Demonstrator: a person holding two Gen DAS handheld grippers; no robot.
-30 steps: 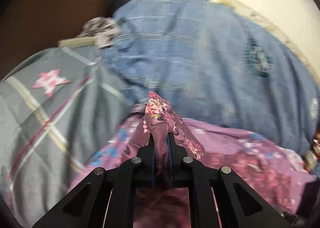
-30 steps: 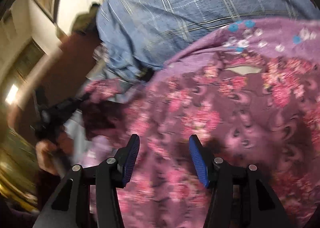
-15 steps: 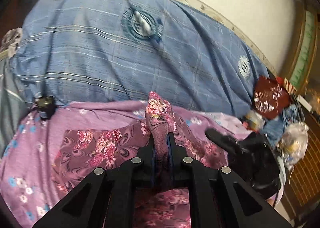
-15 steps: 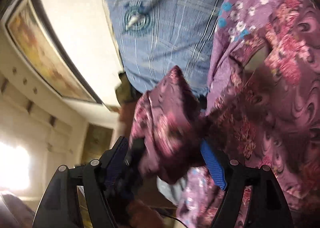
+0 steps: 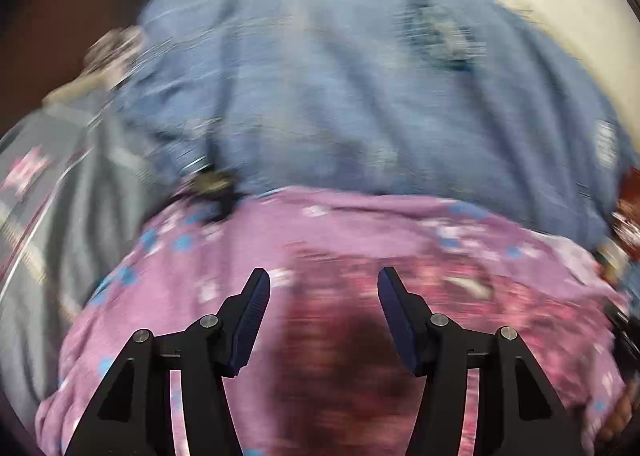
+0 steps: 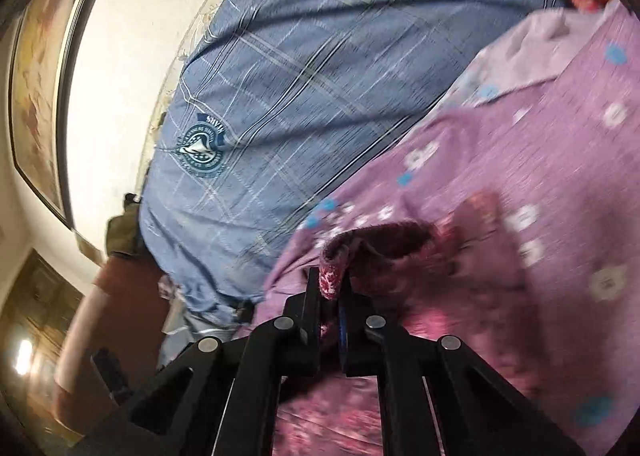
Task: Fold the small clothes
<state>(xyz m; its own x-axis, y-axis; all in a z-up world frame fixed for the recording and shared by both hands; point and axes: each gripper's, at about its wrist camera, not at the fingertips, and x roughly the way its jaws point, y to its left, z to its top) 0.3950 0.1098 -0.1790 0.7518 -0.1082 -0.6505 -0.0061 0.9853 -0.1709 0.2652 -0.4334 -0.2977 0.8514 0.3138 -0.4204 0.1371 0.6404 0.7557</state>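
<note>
A small maroon floral garment (image 5: 332, 320) lies on a lilac flowered sheet (image 5: 240, 252); the left wrist view is blurred by motion. My left gripper (image 5: 324, 292) is open and empty just above the garment. My right gripper (image 6: 330, 290) is shut on a bunched edge of the same maroon garment (image 6: 400, 244), which trails to the right over the lilac sheet (image 6: 560, 159).
A blue plaid blanket (image 5: 360, 95) with a round emblem (image 6: 202, 151) covers the far side. A grey plaid cloth (image 5: 52, 207) lies at left. A small dark object (image 5: 212, 183) sits at the sheet's far edge. A white wall (image 6: 116, 67) stands behind.
My left gripper has opened and let go of the maroon garment. My right gripper has closed on the garment's bunched edge. Both cameras have swung.
</note>
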